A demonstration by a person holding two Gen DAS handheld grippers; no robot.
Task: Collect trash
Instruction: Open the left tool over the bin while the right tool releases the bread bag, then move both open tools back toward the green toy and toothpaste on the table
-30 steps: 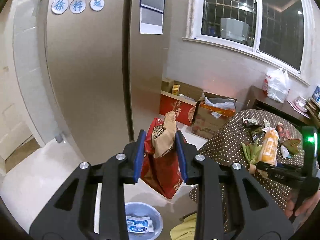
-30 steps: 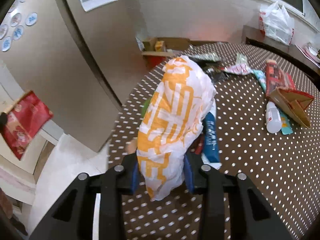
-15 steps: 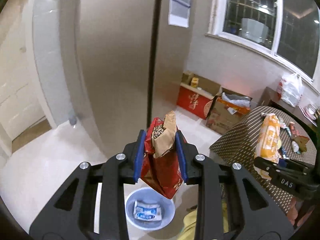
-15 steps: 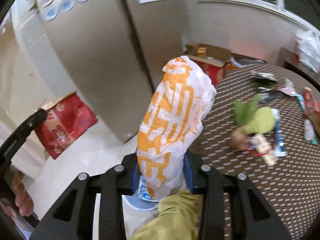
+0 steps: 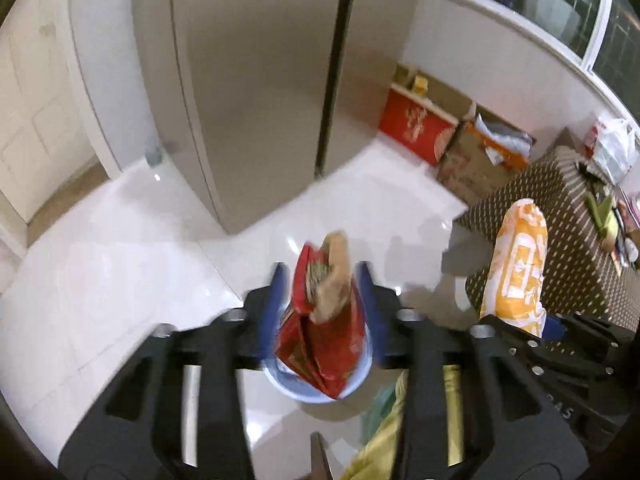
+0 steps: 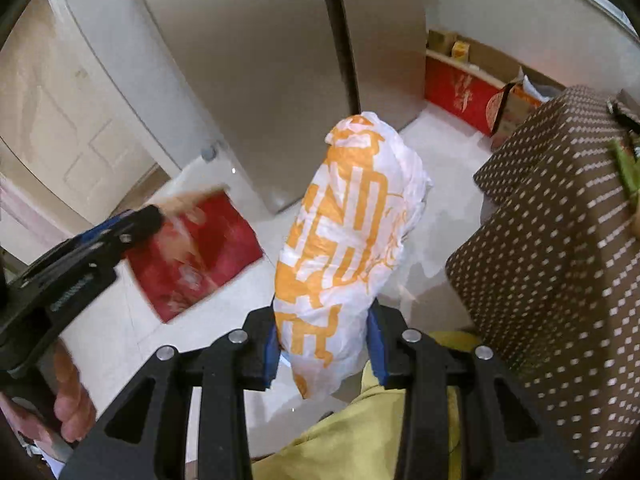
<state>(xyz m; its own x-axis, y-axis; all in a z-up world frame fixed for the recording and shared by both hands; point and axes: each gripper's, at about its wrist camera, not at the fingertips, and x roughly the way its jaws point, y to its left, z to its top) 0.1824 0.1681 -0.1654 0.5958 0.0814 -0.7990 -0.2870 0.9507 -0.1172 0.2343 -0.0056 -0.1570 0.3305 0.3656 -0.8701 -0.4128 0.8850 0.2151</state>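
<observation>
A red snack bag [image 5: 324,340] with a brown paper piece at its top hangs between the jaws of my left gripper [image 5: 320,280]. The jaws are opening and a gap shows beside the bag. Right under it stands a blue bin [image 5: 288,388] on the white floor. From the right wrist view the same red bag [image 6: 200,256] is blurred at the left gripper [image 6: 136,220]. My right gripper [image 6: 323,316] is shut on a white and orange plastic bag [image 6: 352,220] and holds it upright beside the table's edge. The same plastic bag [image 5: 516,264] shows right of the bin.
A table with a brown dotted cloth [image 6: 560,240] stands at the right with green vegetables [image 5: 600,216] and wrappers. A tall steel fridge [image 5: 260,80] is ahead. A red box [image 5: 416,128] and a cardboard box [image 5: 472,164] sit by the wall. Yellow-green clothing [image 6: 360,432] lies below the grippers.
Both grippers moved off the table side and tilted down toward the floor. The left jaws have spread and the red bag has slipped lower over the blue bin. The right grip is unchanged.
</observation>
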